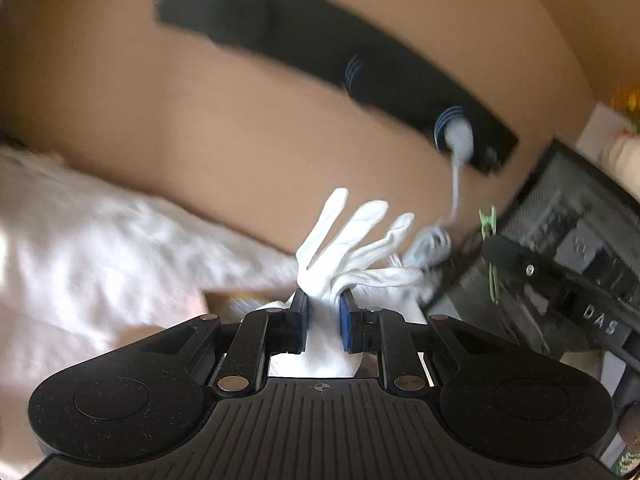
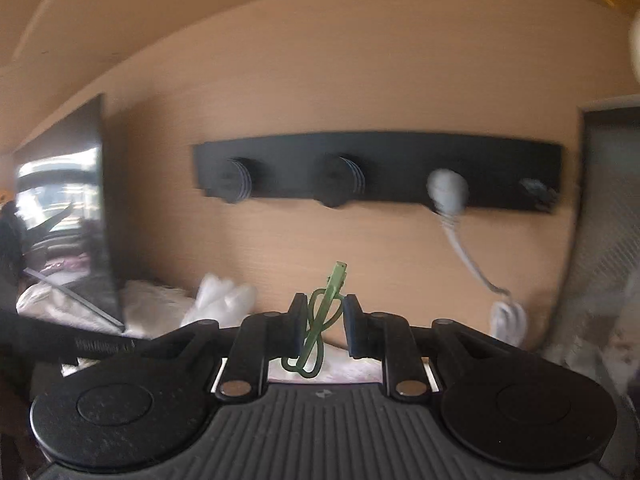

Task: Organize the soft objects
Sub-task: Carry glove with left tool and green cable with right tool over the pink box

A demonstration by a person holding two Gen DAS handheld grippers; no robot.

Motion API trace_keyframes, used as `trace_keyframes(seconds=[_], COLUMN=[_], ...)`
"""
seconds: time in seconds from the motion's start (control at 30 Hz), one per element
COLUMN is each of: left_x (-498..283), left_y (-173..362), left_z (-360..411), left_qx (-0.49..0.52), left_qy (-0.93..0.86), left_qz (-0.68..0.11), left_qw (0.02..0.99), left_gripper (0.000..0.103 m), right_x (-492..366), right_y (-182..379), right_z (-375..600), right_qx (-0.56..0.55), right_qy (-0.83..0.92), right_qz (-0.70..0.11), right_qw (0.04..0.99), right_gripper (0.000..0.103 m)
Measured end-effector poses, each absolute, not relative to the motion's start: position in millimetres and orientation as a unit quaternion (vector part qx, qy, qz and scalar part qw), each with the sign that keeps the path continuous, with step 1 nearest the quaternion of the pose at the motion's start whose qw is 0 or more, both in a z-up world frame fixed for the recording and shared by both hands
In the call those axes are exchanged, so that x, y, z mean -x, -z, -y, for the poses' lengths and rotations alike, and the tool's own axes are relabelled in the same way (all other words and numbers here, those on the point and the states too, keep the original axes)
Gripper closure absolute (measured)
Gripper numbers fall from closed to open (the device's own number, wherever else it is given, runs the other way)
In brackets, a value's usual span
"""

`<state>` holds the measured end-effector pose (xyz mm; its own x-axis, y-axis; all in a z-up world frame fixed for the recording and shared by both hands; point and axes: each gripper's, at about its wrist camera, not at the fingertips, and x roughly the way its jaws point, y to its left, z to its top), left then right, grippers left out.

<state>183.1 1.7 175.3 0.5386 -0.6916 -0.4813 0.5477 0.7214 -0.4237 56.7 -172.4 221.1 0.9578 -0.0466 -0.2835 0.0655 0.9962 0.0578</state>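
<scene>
My left gripper (image 1: 323, 307) is shut on a white fabric glove (image 1: 352, 248), its fingers fanning up and right above the jaws. The glove also shows blurred in the right wrist view (image 2: 224, 300), low left by the wall. My right gripper (image 2: 323, 312) holds a green clip (image 2: 326, 312) between its jaws, the clip's tip sticking up above them. The same green clip (image 1: 490, 224) and the right gripper's black body (image 1: 560, 280) show at the right of the left wrist view, close to the glove's fingertips.
A black socket strip (image 2: 376, 168) is on the wooden wall, with a grey plug (image 2: 447, 192) and its coiled cable (image 2: 508, 316). A white fluffy cloth (image 1: 100, 240) lies at left. A dark screen (image 2: 64, 200) stands at left, and a grey mesh panel (image 2: 612, 220) at right.
</scene>
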Motion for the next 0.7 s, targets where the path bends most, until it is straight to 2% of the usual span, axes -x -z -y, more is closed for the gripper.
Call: trace_keyframes(seconds=[0.3,0.5,0.7], left_x=[-237.1,-231.2,-245.6], left_y=[-88.0,-61.6,-41.6], left_z=[62.2,83.2,87.3], left_qx=[0.126,0.050,0.071], left_qy=[0.395,0.437,0.415], left_qz=[-0.461,-0.438,-0.461], left_qw=[0.785,0.784,0.781], left_gripper=[0.083,0.080,0.081], right_x=[-91.6,-126.5,-164.0], right_y=[-178.3,-149.1,-117.3], right_z=[207.5,206.0,212.5], right_qx=[-0.089,-0.110,-0.146], right_qy=[0.041,0.024,0.032], right_qz=[-0.193,-0.235,-0.308], right_qw=[0.976,0.965,0.939], right_gripper=[0.084,0.084,0.084])
